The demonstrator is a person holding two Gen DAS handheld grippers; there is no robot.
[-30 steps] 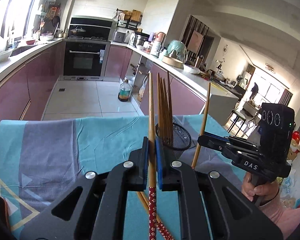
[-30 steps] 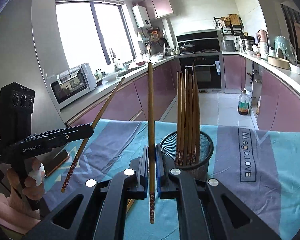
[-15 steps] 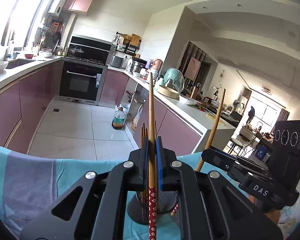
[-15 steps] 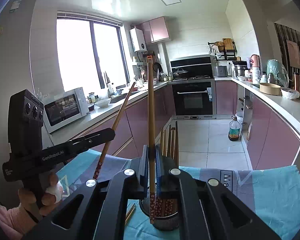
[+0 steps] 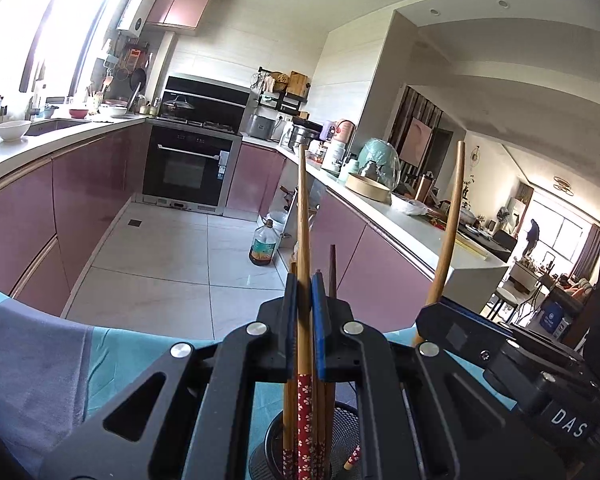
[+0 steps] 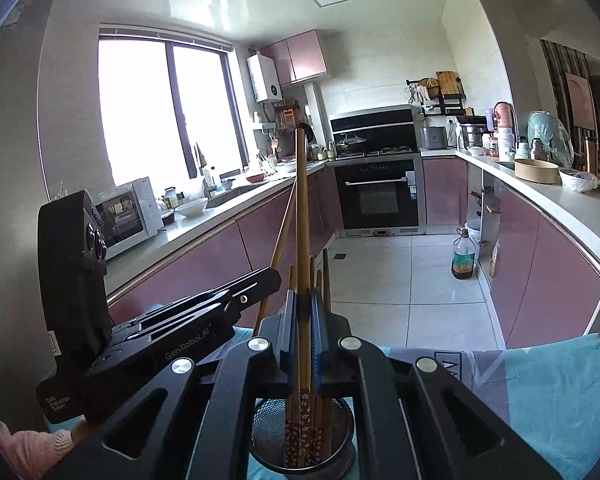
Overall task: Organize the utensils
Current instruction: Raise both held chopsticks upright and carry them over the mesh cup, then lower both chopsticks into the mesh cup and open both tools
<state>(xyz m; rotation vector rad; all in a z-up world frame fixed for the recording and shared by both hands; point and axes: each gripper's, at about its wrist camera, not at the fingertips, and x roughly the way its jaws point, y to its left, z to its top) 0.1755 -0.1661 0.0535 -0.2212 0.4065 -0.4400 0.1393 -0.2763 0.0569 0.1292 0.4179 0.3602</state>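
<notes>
Chopsticks nearly home: my left gripper (image 5: 304, 300) is clamped on one chopstick (image 5: 302, 216), my right gripper (image 6: 305, 308) on another chopstick (image 6: 301, 208), both upright at lower centre of frame above the mesh holder (image 6: 340, 416). Several sticks already stand inside. I judge only lowering and releasing these two remains; whether more lie on the cloth (image 6: 556, 384), I cannot tell.
</notes>
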